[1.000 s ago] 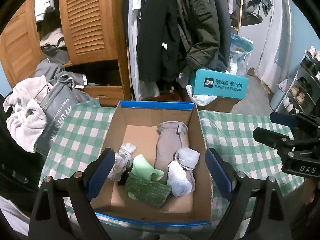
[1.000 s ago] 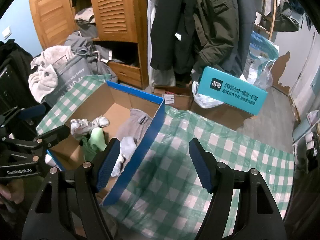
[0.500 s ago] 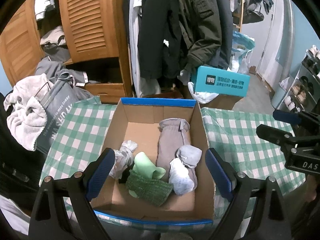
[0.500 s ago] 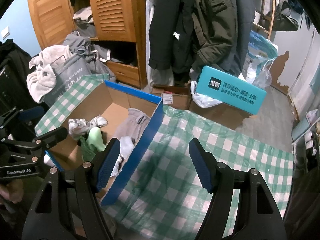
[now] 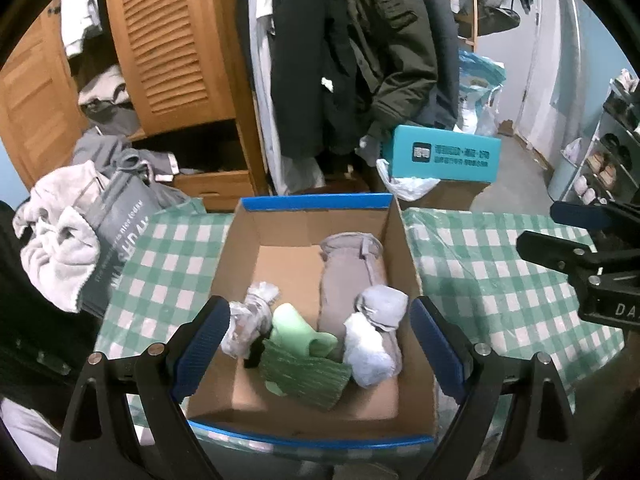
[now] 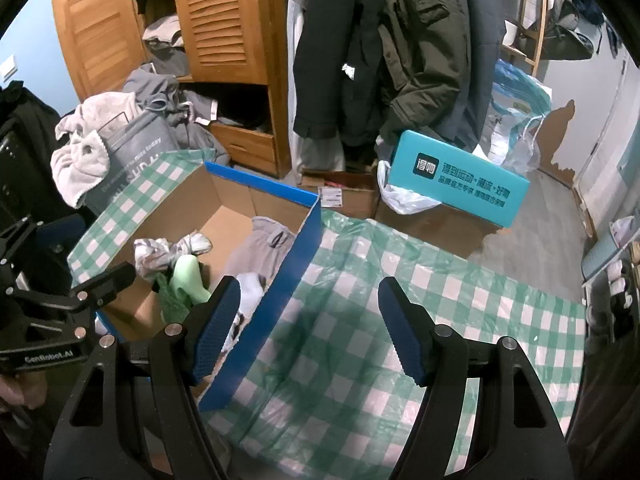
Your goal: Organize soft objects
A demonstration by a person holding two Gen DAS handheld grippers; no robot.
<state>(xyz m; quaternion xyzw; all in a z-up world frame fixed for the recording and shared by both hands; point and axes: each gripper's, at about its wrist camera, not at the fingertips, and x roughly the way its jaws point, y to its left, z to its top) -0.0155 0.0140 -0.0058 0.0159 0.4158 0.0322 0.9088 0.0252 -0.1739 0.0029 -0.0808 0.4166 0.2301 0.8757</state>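
Jaws of both my left gripper (image 5: 320, 344) and right gripper (image 6: 310, 326) stand apart and empty; I'd pinch the light, limp green sock (image 5: 304, 372) mid-bundle inside the cardboard box (image 5: 316, 204).

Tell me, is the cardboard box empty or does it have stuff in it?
It has stuff in it. The open cardboard box holds a grey cloth, a light green sock and a dark green sock; part of its floor is bare.

"GenRobot.AI" printed in white on the black body of the left gripper (image 6: 44, 356). "DA", cut off at the frame edge, on the right gripper (image 5: 616, 310). Chinese characters, too small to read, on the teal box (image 6: 460, 180). Partly readable "nice today" on the grey bag (image 6: 132, 156).
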